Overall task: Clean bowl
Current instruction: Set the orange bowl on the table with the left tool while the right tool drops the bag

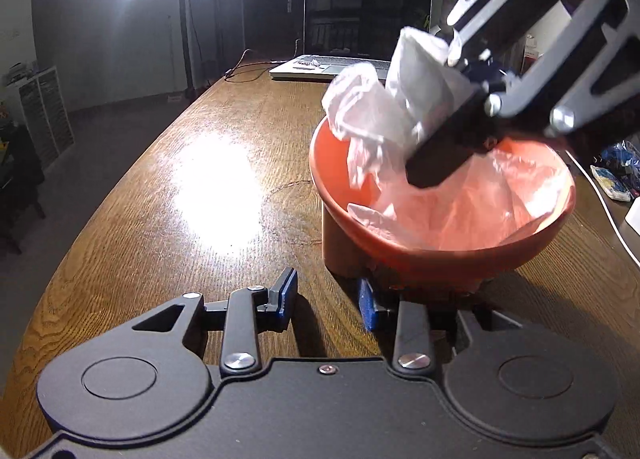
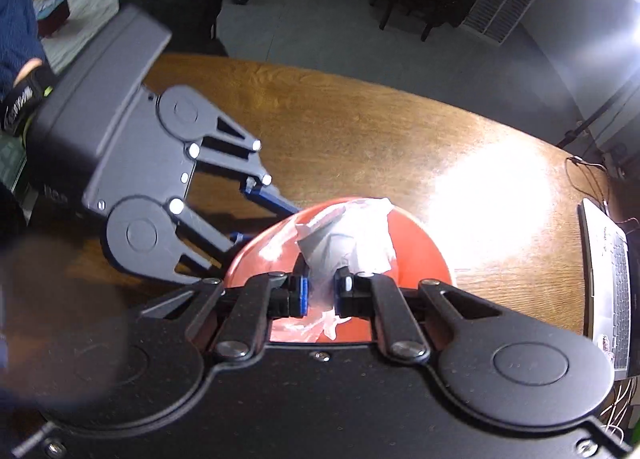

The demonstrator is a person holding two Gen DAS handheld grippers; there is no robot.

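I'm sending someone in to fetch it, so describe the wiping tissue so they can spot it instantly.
On the long wooden table, in front of the open laptop, stands an orange bowl. The tissue is the crumpled white wad over the bowl's rim, pinched by the right hand-held gripper. Nothing else there is white and crumpled.

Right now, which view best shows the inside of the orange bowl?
The left wrist view: the orange plastic bowl shows its open interior holding the crumpled white wipe. The right wrist view shows mostly rim, with its own tool blocking the inside.
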